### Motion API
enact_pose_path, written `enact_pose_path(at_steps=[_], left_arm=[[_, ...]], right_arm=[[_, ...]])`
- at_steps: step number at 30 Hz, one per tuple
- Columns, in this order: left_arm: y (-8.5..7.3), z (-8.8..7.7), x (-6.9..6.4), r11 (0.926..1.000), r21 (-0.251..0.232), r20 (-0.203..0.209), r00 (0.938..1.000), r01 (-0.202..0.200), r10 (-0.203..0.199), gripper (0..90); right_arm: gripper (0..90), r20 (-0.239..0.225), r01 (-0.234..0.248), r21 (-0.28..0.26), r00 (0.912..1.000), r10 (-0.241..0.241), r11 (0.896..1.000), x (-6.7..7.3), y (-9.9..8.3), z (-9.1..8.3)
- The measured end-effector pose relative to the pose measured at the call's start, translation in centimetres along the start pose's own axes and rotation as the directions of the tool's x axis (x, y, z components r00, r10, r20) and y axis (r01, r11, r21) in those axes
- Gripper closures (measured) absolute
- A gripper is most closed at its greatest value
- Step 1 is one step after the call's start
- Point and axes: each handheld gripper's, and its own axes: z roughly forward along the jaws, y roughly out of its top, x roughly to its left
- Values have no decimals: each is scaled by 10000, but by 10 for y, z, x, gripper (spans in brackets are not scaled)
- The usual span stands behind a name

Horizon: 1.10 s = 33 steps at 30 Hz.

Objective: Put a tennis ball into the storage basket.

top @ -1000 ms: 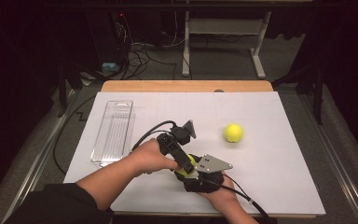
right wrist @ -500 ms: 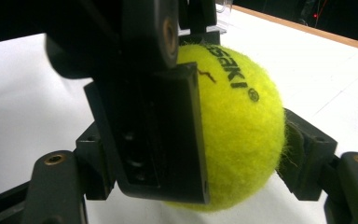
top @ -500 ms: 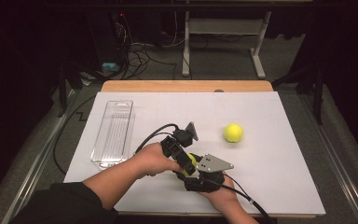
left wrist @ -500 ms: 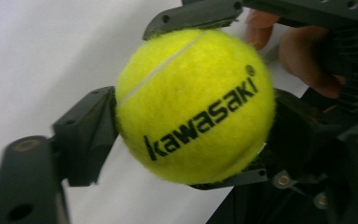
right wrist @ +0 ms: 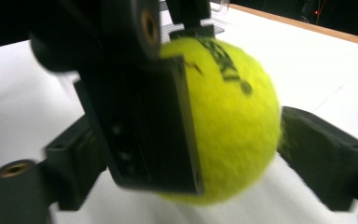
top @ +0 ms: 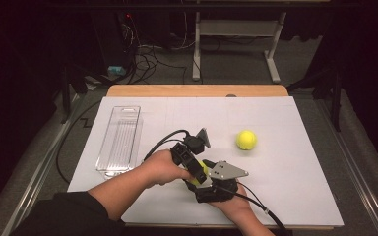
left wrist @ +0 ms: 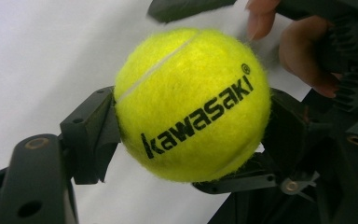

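A yellow tennis ball (top: 203, 170) marked "kawasaki" hangs just above the white table near its front edge, between both grippers. My left gripper (top: 199, 175) comes in from the left and is shut on the tennis ball (left wrist: 191, 105), with a jaw pressed into each side. My right gripper (top: 205, 184), under its grey plate, points at the same tennis ball (right wrist: 233, 116) from the near side. The right gripper (right wrist: 193, 161) has just been opening; its jaws flank the ball, the one I can see standing just off the felt. One jaw of the left gripper crosses the front of the right gripper view.
A second tennis ball (top: 246, 139) lies on the white sheet to the right and farther back. A clear plastic tray (top: 119, 140) lies lengthwise at the left. The table's wooden edge (top: 197, 90) runs along the back, with cables and a stand on the floor beyond.
The left gripper's jaws have closed onto the tennis ball, and the right gripper's jaws have spread off it. Both hands have stayed where they were.
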Motion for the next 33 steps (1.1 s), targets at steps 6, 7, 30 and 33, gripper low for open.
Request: enact_pose_path(at_steps=[6, 7, 30, 33], left_arm=[[-2, -3, 7, 9997, -84, -217, 9995, 235, -237, 261], [-2, -4, 8, 9996, -71, -257, 9993, 277, -279, 261], [-24, -39, 53, 9885, -494, -993, 9841, 1432, -1476, 258], [-29, -45, 59, 9863, -561, -1247, 9790, 1553, -1612, 258]], right_arm=[[0, 257, -45, -9, 9997, 45, 10000, -10, -6, -11], [0, 257, -45, -9, 9997, 45, 10000, -10, -6, -11], [0, 1831, -362, 344, 9827, 293, 9988, -62, -39, -76], [1, 2075, -424, 405, 9777, 331, 9983, -68, -47, -88]])
